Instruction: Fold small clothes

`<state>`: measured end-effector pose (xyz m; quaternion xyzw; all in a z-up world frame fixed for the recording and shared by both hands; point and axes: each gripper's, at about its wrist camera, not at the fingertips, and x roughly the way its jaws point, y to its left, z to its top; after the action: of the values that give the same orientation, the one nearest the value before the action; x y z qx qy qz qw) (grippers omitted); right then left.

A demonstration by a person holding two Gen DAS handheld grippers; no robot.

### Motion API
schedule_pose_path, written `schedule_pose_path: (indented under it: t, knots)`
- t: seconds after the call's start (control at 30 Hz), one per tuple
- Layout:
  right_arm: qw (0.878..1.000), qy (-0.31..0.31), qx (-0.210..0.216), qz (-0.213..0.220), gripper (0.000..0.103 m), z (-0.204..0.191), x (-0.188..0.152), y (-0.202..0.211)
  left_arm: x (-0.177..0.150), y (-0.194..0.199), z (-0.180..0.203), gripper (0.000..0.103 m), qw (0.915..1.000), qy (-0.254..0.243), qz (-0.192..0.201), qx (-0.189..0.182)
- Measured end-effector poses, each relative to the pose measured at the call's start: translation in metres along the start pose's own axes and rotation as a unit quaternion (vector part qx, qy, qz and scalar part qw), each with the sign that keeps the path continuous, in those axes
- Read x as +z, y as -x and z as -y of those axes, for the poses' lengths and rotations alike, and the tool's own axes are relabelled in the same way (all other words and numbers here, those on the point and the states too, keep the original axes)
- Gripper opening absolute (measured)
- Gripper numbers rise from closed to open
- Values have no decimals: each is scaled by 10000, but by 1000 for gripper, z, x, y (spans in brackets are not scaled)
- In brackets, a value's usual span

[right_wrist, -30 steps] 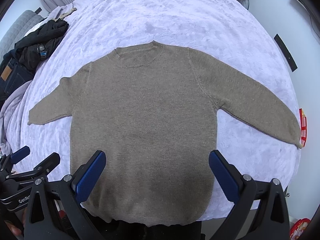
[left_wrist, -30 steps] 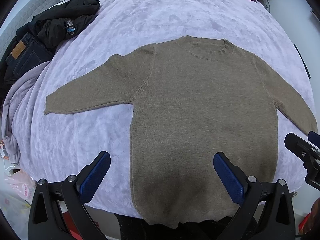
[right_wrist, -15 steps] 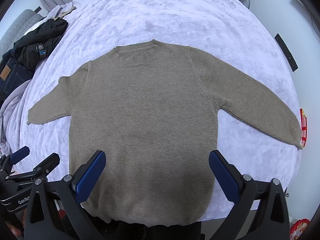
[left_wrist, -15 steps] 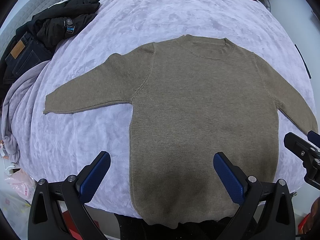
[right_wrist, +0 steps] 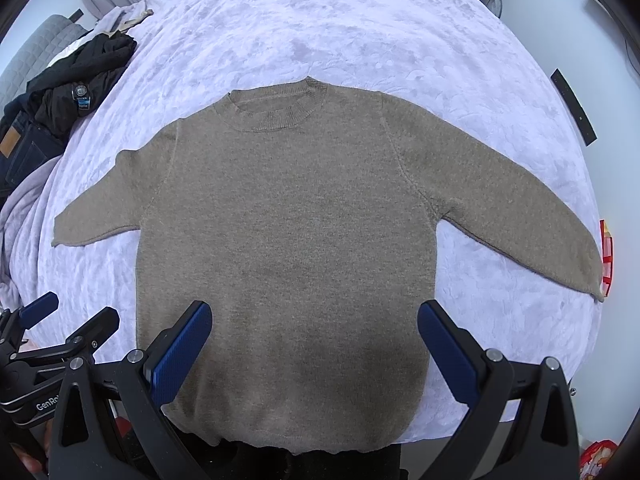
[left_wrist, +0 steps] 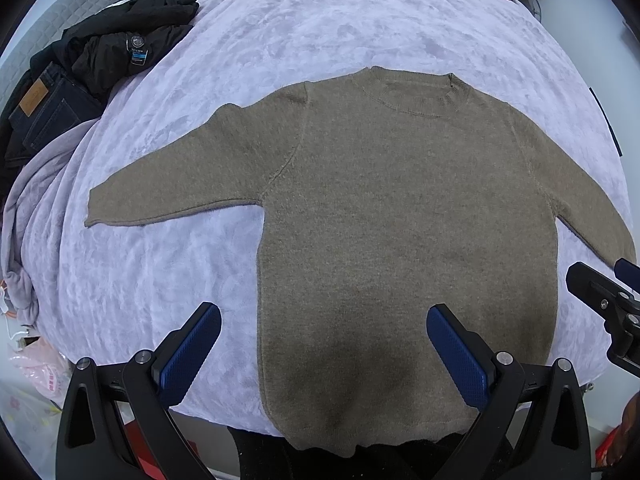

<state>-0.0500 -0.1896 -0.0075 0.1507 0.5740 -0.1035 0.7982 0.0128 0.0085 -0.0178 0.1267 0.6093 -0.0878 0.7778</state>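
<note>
Brown sweater (left_wrist: pixel 404 220) flat (perhaps untouched), beneath both spread tools (left_wrist: pixel 324 350) (right_wrist: pixel 314 344)

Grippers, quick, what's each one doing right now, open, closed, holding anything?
Left gripper: open, holding nothing, above the sweater.
Right gripper: open, holding nothing, above the same sweater.

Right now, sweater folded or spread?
Spread. The sweater lies flat on the bed, both sleeves out to the sides, no fold yet.

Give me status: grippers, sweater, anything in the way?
Left gripper open, right gripper open, both holding nothing. Brown sweater flat on the bed, sleeves spread, unfolded. Nothing lying on it.
</note>
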Motion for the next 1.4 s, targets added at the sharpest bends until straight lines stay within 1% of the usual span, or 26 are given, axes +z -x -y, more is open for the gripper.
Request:
schedule_pose_path:
  t: [0.17,0.33,0.43,0.47,0.5,0.6,0.7,0.77,0.83,0.93,1.0,1.07,1.13,1.2,1.23,1.27,1.33,1.4]
  knots:
    - [10000,33,-24,-4,102,2,1,-6,-1,-12,3,103,10000,-34,-50,13]
    - [10000,15,24,67,102,5,2,-19,-5,-33,2,103,9996,-31,-289,71]
    - [9998,-24,123,133,102,6,3,-29,-7,-48,0,103,9996,-26,-295,-42]
    - [9998,-31,154,147,102,7,4,-33,-8,-51,-2,103,9993,-21,-366,-31]
    - [9997,-29,189,145,102,6,4,-38,-8,-55,-5,103,9994,31,-334,-125]
    - [9992,89,350,186,102,-1,6,-52,-6,-69,-22,103,9984,324,-163,-444]
    - [9978,247,574,207,102,-14,7,-69,-1,-88,-49,103,9947,745,-70,-699]
    - [9965,296,779,106,102,-25,9,-82,3,-99,-75,103,9896,1128,50,-886]
    - [9943,334,1009,96,102,-33,9,-90,7,-110,-104,103,9848,1472,195,-906]
    - [9896,437,1370,95,102,-51,10,-104,11,-128,-155,103,9744,1989,526,-908]
    - [9869,567,1512,60,102,-66,10,-115,12,-140,-188,103,9644,2363,688,-967]
    - [9842,668,1638,-13,102,-81,9,-125,11,-152,-225,103,9512,2768,863,-1053]
    - [9823,716,1726,-112,102,-93,5,-133,2,-166,-260,103,9371,3194,908,-1077]
    - [9804,759,1804,-219,102,-106,2,-139,-6,-182,-289,103,9214,3550,909,-1294]
    - [9792,792,1849,-253,102,-112,0,-141,-10,-191,-302,103,9126,3712,917,-1449]
    - [9783,825,1881,-278,102,-117,-2,-142,-11,-199,-311,103,9056,3820,913,-1599]
    - [9761,916,1943,-330,102,-128,-5,-144,-8,-216,-329,103,8882,4034,965,-1975]
    - [9745,996,1974,-389,102,-136,-8,-146,1,-222,-338,103,8779,4127,1088,-2170]
